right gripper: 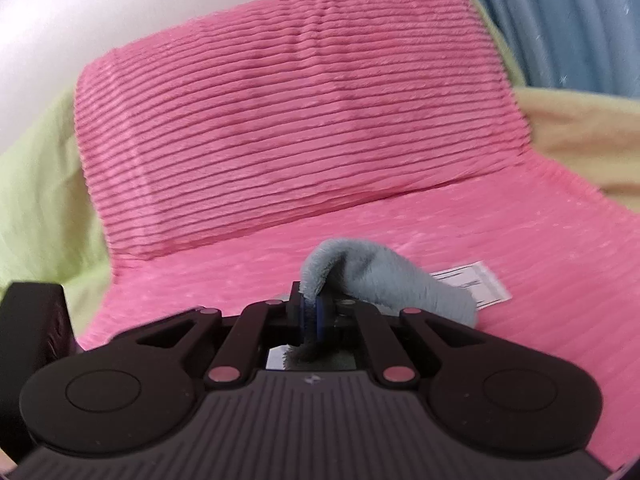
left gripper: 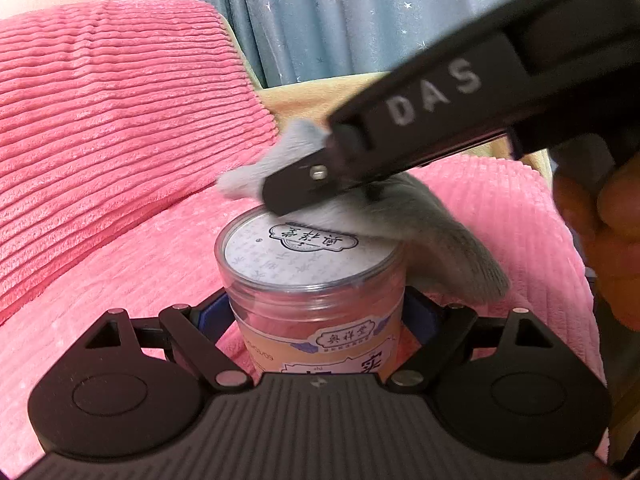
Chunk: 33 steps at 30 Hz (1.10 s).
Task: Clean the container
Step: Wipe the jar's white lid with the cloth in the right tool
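A clear plastic container [left gripper: 316, 300] with a white printed lid and a label stands upright above the pink seat. My left gripper [left gripper: 318, 316] is shut on its body, one blue pad on each side. A grey-blue cloth [left gripper: 404, 224] lies on the far right part of the lid, pinched in my right gripper [left gripper: 280, 192], which comes in from the upper right. In the right wrist view the same cloth [right gripper: 384, 276] bunches out from the shut right gripper [right gripper: 312, 312]; the container is hidden below it.
A pink ribbed cushion [left gripper: 112, 120] forms the backrest, and pink plush fabric [right gripper: 520, 260] covers the seat. A white paper tag [right gripper: 476, 284] lies on the seat. Blue star-patterned curtain [left gripper: 340, 20] hangs behind. A hand [left gripper: 600, 220] holds the right gripper.
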Motion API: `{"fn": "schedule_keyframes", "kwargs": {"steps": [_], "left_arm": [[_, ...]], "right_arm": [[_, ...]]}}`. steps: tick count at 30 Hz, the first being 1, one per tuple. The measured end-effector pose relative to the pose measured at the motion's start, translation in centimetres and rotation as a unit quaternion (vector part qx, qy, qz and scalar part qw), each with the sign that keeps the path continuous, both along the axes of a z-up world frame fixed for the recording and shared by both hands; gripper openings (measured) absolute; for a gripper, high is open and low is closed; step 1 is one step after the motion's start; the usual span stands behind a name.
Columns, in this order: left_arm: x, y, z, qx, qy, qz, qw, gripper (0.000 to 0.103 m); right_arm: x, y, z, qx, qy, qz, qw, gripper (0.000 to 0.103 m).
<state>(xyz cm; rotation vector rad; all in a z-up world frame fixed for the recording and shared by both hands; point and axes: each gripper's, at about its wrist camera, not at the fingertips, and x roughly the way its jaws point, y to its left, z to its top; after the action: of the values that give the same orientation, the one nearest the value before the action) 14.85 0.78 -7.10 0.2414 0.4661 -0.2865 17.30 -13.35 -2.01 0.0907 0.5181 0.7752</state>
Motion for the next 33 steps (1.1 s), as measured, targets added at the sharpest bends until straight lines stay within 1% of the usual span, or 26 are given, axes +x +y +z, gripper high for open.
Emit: {"fn": "schedule_keyframes", "kwargs": {"steps": [10, 13, 16, 23, 25, 33], "left_arm": [[-0.52, -0.39, 0.02, -0.002, 0.000, 0.000, 1.0000, 0.087], [-0.05, -0.23, -0.02, -0.004, 0.000, 0.000, 1.0000, 0.087], [-0.18, -0.24, -0.03, -0.006, 0.001, 0.001, 1.0000, 0.087], [-0.29, -0.28, 0.30, -0.006, 0.007, -0.003, 1.0000, 0.086], [-0.41, -0.20, 0.49, -0.011, 0.007, -0.007, 0.9999, 0.086], [-0.58, -0.23, 0.32, -0.009, 0.002, -0.011, 0.9999, 0.086]], "right_arm": [[-0.11, 0.46, 0.03, -0.004, -0.003, 0.002, 1.000, 0.004], [-0.05, 0.41, -0.08, 0.014, 0.012, 0.011, 1.000, 0.004], [0.04, 0.80, -0.16, 0.019, 0.014, 0.016, 1.000, 0.004], [0.21, 0.92, -0.19, 0.018, 0.012, 0.011, 1.000, 0.003], [0.27, 0.94, -0.18, 0.018, 0.011, 0.009, 1.000, 0.003], [0.49, 1.03, -0.15, 0.017, 0.008, 0.002, 1.000, 0.004]]}}
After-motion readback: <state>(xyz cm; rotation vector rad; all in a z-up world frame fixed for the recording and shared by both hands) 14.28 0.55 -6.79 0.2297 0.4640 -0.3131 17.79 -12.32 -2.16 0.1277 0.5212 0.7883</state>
